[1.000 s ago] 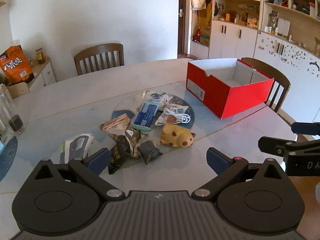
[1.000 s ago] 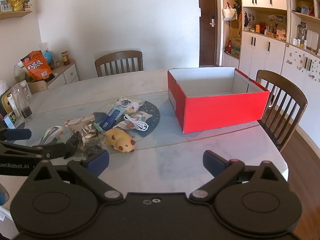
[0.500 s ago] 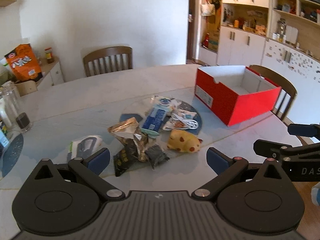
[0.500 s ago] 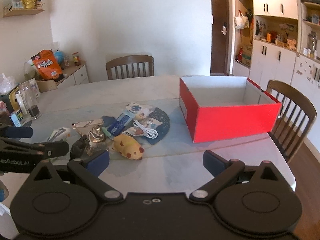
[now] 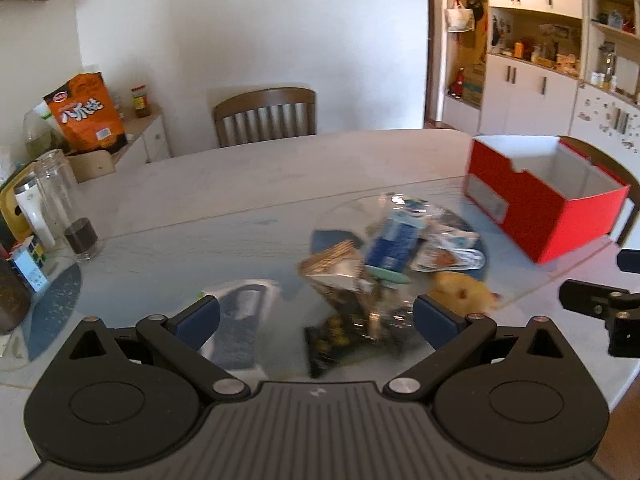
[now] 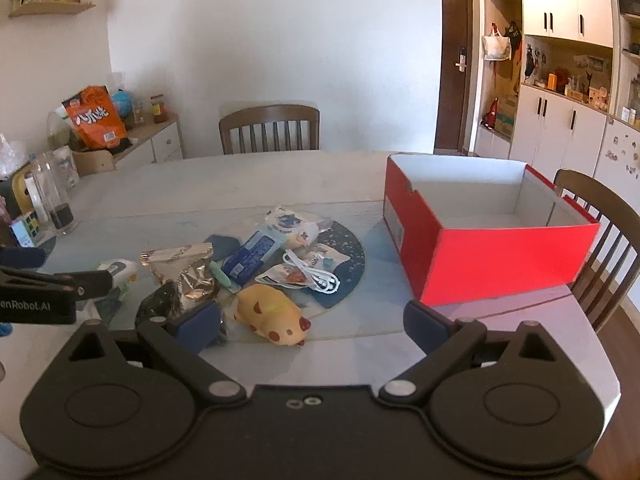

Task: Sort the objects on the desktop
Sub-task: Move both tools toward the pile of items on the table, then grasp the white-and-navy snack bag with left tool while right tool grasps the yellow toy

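A heap of small things, among them a yellow toy animal (image 6: 272, 316), a blue packet (image 6: 251, 255), a white cable (image 6: 314, 274) and foil snack bags (image 6: 180, 272), lies mid-table on and around a dark round mat (image 6: 348, 256). An open red box (image 6: 492, 248) stands well to its right. The left gripper (image 5: 316, 318) and right gripper (image 6: 306, 320) both hang over the table's (image 6: 360, 352) near edge, fingers spread wide and holding nothing; the left view is blurred, so the heap's details are unclear there.

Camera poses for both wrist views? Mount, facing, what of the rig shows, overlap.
Left wrist: on the left hand-held gripper, facing forward over the table toward the blurred clutter; its open fingers show, and the right hand-held gripper's tip at the right edge.
Right wrist: on the right hand-held gripper, open, facing likewise.
Shared: yellow animal toy, red box.
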A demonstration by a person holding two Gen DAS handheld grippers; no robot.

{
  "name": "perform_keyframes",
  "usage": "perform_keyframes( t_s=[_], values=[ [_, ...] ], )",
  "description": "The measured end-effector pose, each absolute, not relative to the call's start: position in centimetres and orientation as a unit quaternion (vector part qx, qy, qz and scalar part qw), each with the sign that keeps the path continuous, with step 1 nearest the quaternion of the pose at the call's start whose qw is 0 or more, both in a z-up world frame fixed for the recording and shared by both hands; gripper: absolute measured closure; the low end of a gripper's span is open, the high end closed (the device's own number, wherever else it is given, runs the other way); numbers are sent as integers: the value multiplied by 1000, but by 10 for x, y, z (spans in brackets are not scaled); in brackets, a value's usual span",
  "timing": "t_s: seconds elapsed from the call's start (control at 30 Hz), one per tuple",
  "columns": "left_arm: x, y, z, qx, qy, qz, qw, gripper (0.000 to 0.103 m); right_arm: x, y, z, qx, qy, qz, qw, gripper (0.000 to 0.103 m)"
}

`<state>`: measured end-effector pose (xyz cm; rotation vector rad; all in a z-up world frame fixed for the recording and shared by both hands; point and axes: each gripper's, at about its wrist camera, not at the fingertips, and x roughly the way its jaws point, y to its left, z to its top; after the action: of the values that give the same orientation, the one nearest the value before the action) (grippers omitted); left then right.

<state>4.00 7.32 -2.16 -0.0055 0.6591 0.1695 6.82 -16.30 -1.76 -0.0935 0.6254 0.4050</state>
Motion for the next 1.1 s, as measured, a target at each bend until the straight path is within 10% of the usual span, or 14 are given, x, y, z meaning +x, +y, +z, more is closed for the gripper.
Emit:
perform_keyframes(
  t_s=[1.1],
  values=[
    [102, 174, -117, -61, 438, 78, 894, 1, 150, -78, -94, -77, 407, 172, 894, 11]
  ],
)
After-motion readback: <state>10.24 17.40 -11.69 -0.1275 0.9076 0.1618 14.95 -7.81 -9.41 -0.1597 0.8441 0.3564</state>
